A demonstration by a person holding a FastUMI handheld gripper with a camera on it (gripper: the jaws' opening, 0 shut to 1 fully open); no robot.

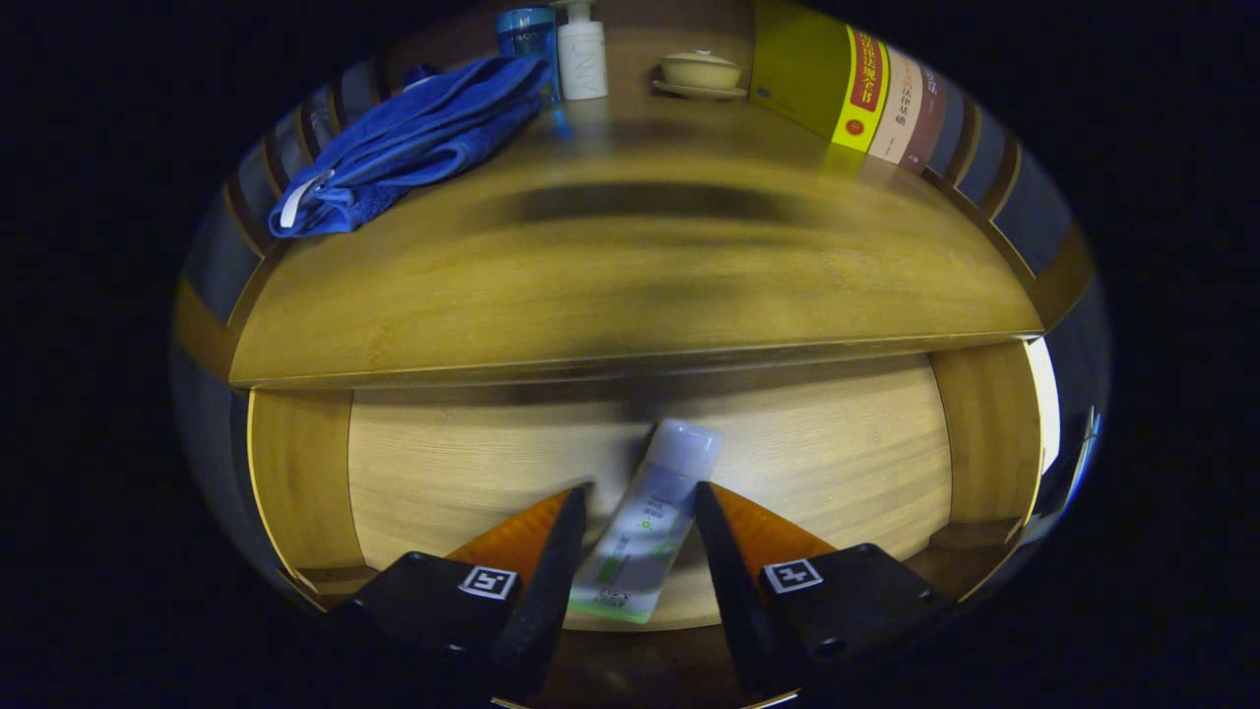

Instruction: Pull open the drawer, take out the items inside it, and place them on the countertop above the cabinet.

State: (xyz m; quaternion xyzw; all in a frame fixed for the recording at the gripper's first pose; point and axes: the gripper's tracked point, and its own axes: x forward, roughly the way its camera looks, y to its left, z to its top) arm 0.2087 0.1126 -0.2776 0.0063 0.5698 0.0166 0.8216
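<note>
The drawer (295, 473) stands pulled open below the wooden countertop (630, 286). On its pale wooden floor lies a white and green tube (645, 522), cap pointing toward the cabinet and slightly tilted to the right. My gripper (641, 487) is open, low over the drawer, with one finger on each side of the tube. The tube's body lies between the fingers, and its cap reaches just beyond the fingertips. A narrow gap shows between the tube and each finger, so neither presses on it.
On the countertop lie a crumpled blue towel (413, 143) at the back left, a blue bottle (527, 34), a white pump bottle (582, 54), a lidded bowl on a saucer (701, 74), and leaning books (856, 89) at the back right. Drawer side walls (984, 433) flank the tube.
</note>
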